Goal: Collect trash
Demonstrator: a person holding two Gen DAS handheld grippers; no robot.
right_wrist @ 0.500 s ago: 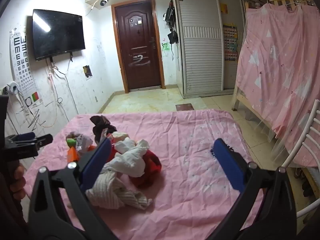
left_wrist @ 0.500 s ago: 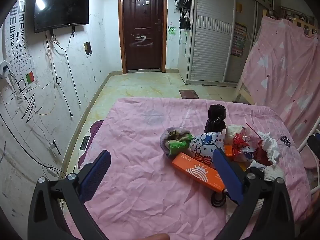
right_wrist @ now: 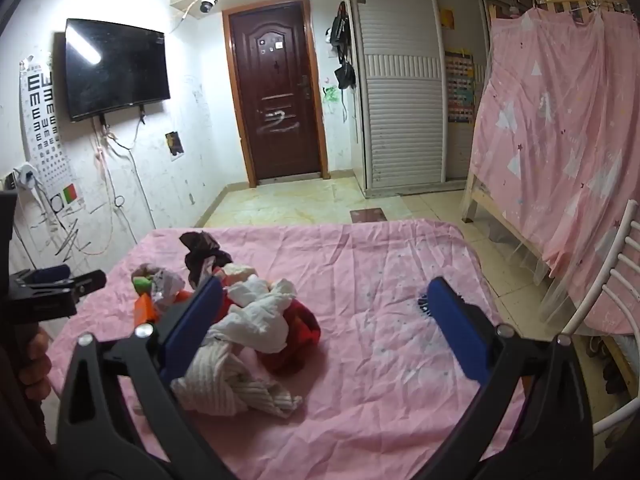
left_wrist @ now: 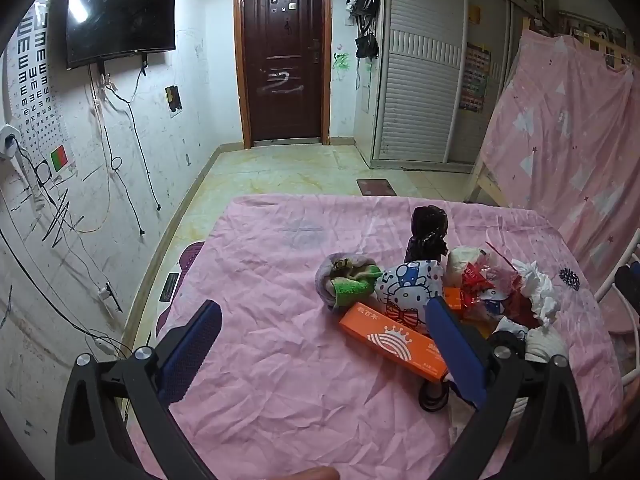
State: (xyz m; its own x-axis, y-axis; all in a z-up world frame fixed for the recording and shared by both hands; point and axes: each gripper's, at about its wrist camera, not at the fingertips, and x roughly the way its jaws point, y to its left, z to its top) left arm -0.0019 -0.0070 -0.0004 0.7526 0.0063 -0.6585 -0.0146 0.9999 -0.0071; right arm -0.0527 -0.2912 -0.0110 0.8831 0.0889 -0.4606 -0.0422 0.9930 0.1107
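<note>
reading nothing legible: orange box [left_wrist: 394,342] label

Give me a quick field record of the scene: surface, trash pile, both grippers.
surface: wrinkled pink bedsheet
pile: long orange cardboard box, Hello Kitty printed bag, crumpled black plastic bag, green cloth, white crumpled tissue, striped beige cloth
left gripper: open, empty, orange box beside its right finger
right gripper: open, empty, above the pile's right part
</note>
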